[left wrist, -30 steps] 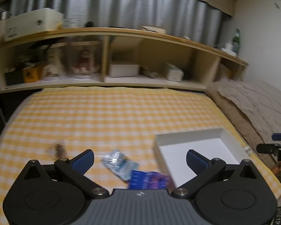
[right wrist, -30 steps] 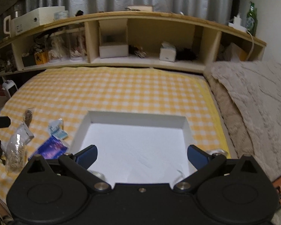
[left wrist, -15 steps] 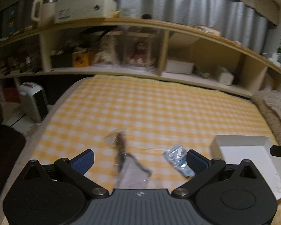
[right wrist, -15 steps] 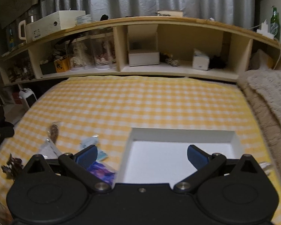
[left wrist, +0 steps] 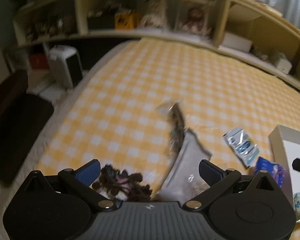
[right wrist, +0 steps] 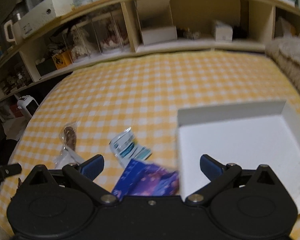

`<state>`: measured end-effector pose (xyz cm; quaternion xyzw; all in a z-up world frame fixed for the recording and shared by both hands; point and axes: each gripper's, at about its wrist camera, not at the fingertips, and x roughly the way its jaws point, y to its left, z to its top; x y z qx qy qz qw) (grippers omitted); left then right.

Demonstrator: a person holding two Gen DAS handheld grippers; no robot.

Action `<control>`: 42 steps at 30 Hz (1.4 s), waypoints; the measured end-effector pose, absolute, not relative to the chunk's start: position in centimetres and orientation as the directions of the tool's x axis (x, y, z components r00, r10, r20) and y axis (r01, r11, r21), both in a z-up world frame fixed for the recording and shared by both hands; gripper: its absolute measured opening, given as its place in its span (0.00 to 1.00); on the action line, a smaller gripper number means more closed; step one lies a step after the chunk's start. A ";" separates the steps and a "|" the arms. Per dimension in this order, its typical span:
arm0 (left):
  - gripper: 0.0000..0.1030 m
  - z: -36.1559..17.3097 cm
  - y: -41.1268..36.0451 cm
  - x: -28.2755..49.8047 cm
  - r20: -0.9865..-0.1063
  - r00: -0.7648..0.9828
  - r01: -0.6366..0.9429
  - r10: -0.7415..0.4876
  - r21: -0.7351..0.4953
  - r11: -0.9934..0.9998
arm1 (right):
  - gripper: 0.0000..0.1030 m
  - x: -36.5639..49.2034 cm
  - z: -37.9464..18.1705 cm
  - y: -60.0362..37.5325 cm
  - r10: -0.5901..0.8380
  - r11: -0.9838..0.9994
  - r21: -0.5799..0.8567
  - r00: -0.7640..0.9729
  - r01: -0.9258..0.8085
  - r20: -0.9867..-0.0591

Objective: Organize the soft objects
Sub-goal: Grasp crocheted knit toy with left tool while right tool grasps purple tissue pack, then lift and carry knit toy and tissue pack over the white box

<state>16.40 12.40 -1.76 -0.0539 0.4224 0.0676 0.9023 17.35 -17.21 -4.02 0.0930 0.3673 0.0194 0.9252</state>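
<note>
My left gripper (left wrist: 149,169) is open above a dark fuzzy clump (left wrist: 123,186) and a clear plastic bag (left wrist: 187,160) on the yellow checked cloth. A light blue packet (left wrist: 241,146) and a purple packet (left wrist: 270,170) lie to its right, beside the white tray (left wrist: 276,138). In the right wrist view my right gripper (right wrist: 152,165) is open over the purple packet (right wrist: 150,182), with the light blue packet (right wrist: 128,148) just ahead. The white tray (right wrist: 230,112) sits to the right, nothing in it. A small brown-filled bag (right wrist: 70,136) lies at the left.
A wooden shelf unit (right wrist: 170,20) with boxes and figurines runs along the far edge. A white heater (left wrist: 66,68) and a dark seat (left wrist: 12,120) stand off the left edge. A beige blanket (right wrist: 290,60) lies at the right.
Both views have swung left and down. The left gripper now hovers over the dark clump and clear bag; the right one has moved from over the tray to over the purple packet.
</note>
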 end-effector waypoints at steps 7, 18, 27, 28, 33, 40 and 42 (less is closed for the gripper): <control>1.00 -4.8 14.7 18.0 -0.859 0.501 -0.272 0.100 -0.047 0.961 | 1.00 18.3 -7.2 -14.7 0.135 0.962 0.258 0.658 0.093 -0.741; 0.97 -7.4 16.1 18.8 -0.900 0.400 -0.363 0.175 0.020 0.932 | 0.89 19.5 -10.9 -11.8 0.092 0.951 0.239 0.557 0.196 -0.826; 0.71 -8.6 15.6 19.2 -0.918 0.375 -0.353 0.131 -0.011 0.936 | 0.68 19.7 -12.2 -11.3 0.044 0.961 0.182 0.530 0.210 -0.847; 0.69 -8.7 15.6 19.1 -0.918 0.376 -0.353 0.125 -0.017 0.935 | 0.67 19.6 -12.2 -11.3 0.045 0.963 0.179 0.531 0.203 -0.846; 0.55 -8.6 15.6 18.9 -0.913 0.395 -0.357 0.105 -0.047 0.933 | 0.55 19.1 -12.2 -10.8 0.061 0.982 0.151 0.552 0.118 -0.831; 0.49 -7.6 15.7 18.5 -0.888 0.447 -0.364 0.107 -0.071 0.929 | 0.23 18.4 -12.1 -10.1 0.103 0.992 0.122 0.593 -0.009 -0.798; 0.49 -7.1 15.6 18.3 -0.875 0.473 -0.356 0.108 -0.078 0.931 | 0.18 18.1 -11.7 -10.2 0.123 0.991 0.127 0.607 -0.037 -0.785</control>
